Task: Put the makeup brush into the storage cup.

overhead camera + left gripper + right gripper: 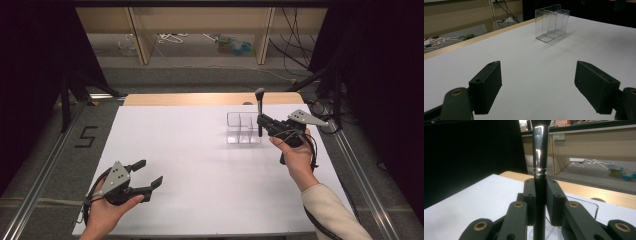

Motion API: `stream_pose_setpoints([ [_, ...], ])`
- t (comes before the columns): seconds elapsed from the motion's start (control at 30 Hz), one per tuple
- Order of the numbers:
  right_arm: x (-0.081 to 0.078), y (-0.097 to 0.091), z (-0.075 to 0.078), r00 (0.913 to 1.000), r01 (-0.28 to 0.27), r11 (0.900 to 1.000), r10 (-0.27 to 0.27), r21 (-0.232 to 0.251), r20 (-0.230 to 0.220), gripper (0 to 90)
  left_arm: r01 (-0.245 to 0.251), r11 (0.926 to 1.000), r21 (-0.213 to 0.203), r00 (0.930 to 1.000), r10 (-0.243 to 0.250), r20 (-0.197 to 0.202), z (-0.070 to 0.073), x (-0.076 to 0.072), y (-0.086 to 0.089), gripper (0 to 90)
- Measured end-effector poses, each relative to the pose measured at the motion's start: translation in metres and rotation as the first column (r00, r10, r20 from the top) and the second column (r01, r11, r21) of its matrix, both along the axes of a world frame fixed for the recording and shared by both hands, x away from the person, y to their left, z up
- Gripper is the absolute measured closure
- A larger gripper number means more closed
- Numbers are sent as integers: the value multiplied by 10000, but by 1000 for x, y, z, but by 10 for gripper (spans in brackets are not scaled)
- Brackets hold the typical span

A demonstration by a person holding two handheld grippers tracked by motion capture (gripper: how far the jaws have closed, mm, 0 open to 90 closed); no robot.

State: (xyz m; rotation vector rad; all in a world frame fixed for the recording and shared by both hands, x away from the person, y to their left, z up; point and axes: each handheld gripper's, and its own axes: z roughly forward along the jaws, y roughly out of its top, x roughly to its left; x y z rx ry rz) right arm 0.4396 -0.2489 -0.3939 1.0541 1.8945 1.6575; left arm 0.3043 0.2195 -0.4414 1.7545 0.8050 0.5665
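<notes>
Your right hand-held gripper (261,121) is clamping the makeup brush (259,112) upright, just over the clear organizer (243,128) on the desk (190,150); lowering it in is remaining. Your left hand-held gripper (537,86) is resting, jaws apart, organizer (552,23) well ahead. Right gripper view: jaws squeezing the brush (540,157) handle.

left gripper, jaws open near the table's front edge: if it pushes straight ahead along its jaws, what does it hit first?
Probably the clear divided box: the left gripper points roughly at it, with bare white table between. Depth is hard to judge, and it may pass just left of it.

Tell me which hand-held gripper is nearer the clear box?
Right. The right hand-held gripper holds a brush upright at the clear box; the left hand-held gripper sits open, far off near the table's front.
</notes>
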Motion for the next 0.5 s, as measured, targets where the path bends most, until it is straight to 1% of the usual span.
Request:
stream_pose_setpoints([
  [0.1, 1, 0, 0, 10000, 61, 10000, -61, -53, 26, 795, 62, 10000, 19, 9999, -62, 99, 0, 1, 0, 217],
  [0.2, 2, 0, 0, 10000, 77, 9999, -77, -80, 54, 796, 45, 10000, 29, 10000, -45, 83, 0, 1, 1, 217],
  [0.23, 2, 1, 1, 10000, 69, 10000, -69, -31, -46, 796, 14, 10000, 90, 10000, -15, 73, 0, 1, 1, 217],
  [0.3, 3, 1, 1, 9999, 136, 9999, -135, -94, 57, 795, 24, 10000, 81, 10000, -24, 74, 0, 1, 1, 217],
  [0.37, 4, 1, 1, 9999, 137, 9998, -136, -117, 87, 795, 18, 10000, 79, 10000, -19, 75, 0, 1, 1, 217],
  [0.4, 4, 1, 1, 9999, 149, 9998, -149, -118, 28, 795, 17, 10000, 77, 10000, -17, 76, 0, 1, 1, 217],
  [0.5, 6, 1, 2, 9997, 212, 9997, -210, -154, 123, 795, 17, 10000, 78, 10000, -18, 72, 0, 1, 1, 217],
])
